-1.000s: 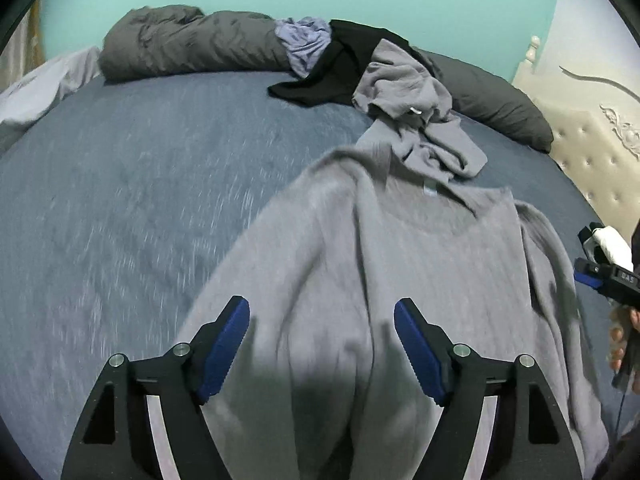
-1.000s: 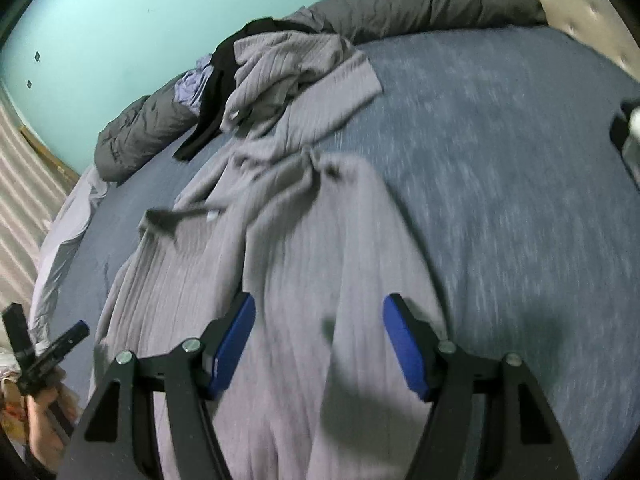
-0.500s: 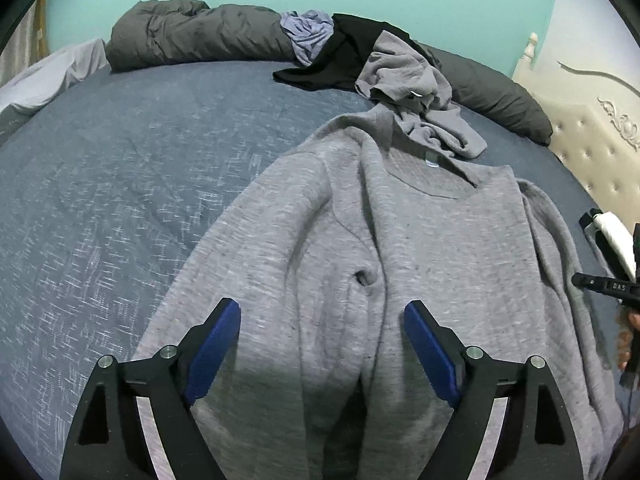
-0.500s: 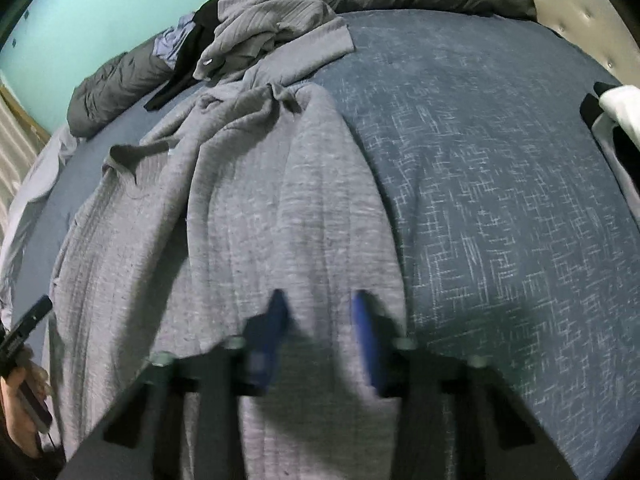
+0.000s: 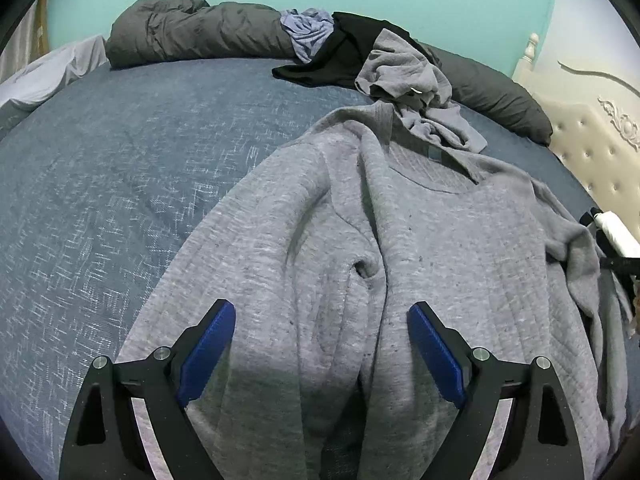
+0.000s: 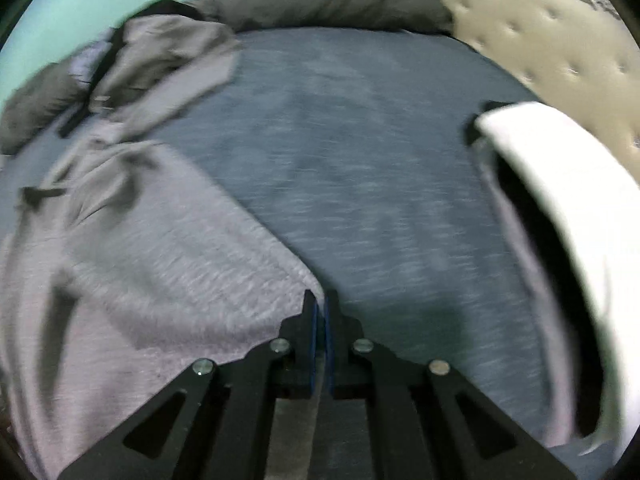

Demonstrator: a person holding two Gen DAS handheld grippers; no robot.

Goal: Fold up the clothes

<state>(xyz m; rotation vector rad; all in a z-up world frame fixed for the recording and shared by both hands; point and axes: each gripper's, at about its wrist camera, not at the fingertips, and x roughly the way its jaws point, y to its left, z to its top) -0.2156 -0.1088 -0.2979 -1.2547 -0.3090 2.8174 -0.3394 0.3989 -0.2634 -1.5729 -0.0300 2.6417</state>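
A grey long-sleeved sweater (image 5: 400, 248) lies spread and wrinkled on the blue bed cover (image 5: 120, 184), neck toward the far side. My left gripper (image 5: 320, 344) hangs open just above the sweater's lower body, nothing between its blue pads (image 5: 208, 344). In the blurred right wrist view the same sweater (image 6: 140, 264) fills the left half. My right gripper (image 6: 320, 312) is shut on the sweater's right edge, where the cloth meets the bed cover (image 6: 380, 200).
A heap of other clothes (image 5: 404, 80), grey, black and lilac, lies past the sweater's neck against dark grey pillows (image 5: 200, 32). A padded cream headboard (image 5: 600, 152) runs along the right. A white and black folded bundle (image 6: 560, 216) sits at the bed's right side.
My right gripper has gone from open to shut on the sweater's edge and swung right. The left gripper stayed open and moved slightly forward over the sweater.
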